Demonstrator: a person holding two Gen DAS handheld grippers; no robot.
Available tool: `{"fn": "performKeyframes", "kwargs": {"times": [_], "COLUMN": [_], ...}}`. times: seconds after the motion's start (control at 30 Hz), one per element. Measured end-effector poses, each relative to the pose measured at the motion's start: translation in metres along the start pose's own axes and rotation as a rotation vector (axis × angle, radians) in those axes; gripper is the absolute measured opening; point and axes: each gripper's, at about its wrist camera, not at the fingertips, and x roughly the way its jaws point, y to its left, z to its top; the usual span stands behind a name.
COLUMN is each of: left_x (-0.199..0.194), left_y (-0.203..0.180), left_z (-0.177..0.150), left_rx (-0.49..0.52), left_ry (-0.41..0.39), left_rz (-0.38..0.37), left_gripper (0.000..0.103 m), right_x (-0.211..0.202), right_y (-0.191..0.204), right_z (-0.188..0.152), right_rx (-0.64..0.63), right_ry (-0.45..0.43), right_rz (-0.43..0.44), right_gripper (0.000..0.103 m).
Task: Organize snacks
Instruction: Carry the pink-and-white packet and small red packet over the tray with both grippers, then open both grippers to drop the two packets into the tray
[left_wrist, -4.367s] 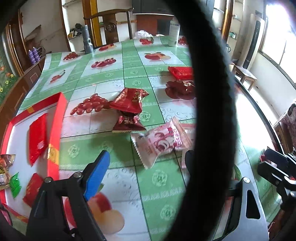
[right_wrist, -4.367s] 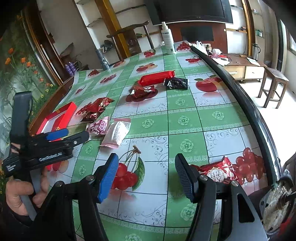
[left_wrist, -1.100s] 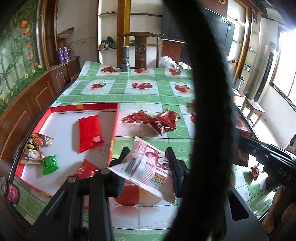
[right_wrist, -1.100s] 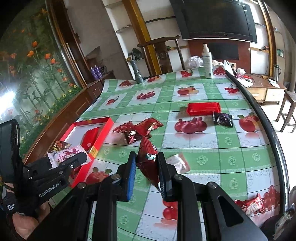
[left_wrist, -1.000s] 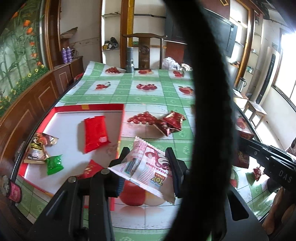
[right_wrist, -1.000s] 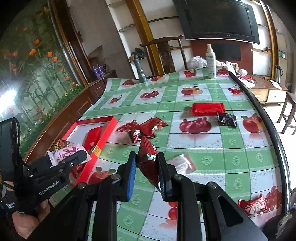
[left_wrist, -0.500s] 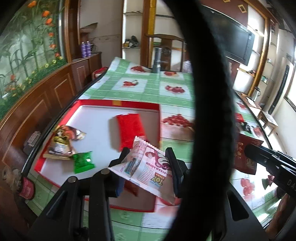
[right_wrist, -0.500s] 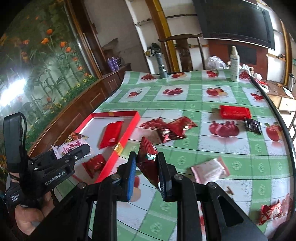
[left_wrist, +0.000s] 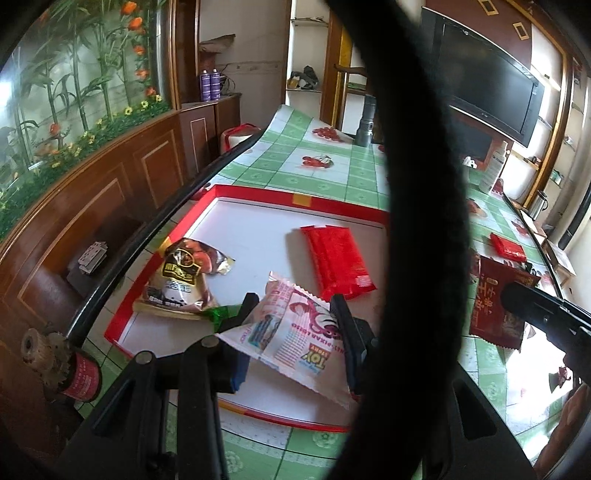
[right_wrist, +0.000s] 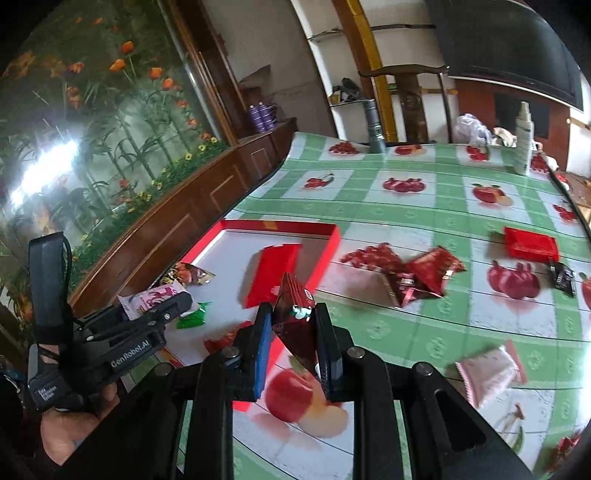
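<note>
My left gripper (left_wrist: 293, 306) is shut on a pink and white snack packet (left_wrist: 295, 332) and holds it above the near part of the red-rimmed white tray (left_wrist: 258, 194). The tray holds a red packet (left_wrist: 336, 258), a brown and gold packet (left_wrist: 177, 280) and a small green packet (left_wrist: 218, 315). My right gripper (right_wrist: 290, 319) is shut on a dark red snack packet (right_wrist: 295, 321), held above the table just right of the tray's near corner (right_wrist: 325, 258). The left gripper shows in the right wrist view (right_wrist: 162, 302), over the tray's left side.
Loose on the green fruit-print tablecloth: dark red packets (right_wrist: 424, 277), a red packet (right_wrist: 530, 242), a black packet (right_wrist: 563, 280), a pink packet (right_wrist: 487, 373). A grey flask (right_wrist: 375, 125) and a white spray bottle (right_wrist: 524, 140) stand at the far edge. A thick black cable (left_wrist: 424, 221) crosses the left wrist view.
Both grippers, each still holding its packet, have moved left toward the tray. The left one now hangs over the tray's inside; the right one has come close to its corner.
</note>
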Motion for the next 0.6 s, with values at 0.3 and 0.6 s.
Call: {"fn": "performKeyframes", "kwargs": {"times": [0.3,0.6], "left_x": [0.014,0.027], "left_y": [0.013,0.024], "left_z": [0.002,0.005], "left_rx": [-0.015,-0.025], "left_ry": [0.018,0.030], "left_rz": [0.020,0.055], "left_gripper": [0.041,0.041], "right_x": [0.028,0.057], "right_y": [0.020,0.032], "right_z": [0.010,0.011], "right_rx": [-0.011,-0.017], "right_ry": [0.025,0.064], "right_rz": [0.059,0.089], "right_gripper": [0.021,0.021]}}
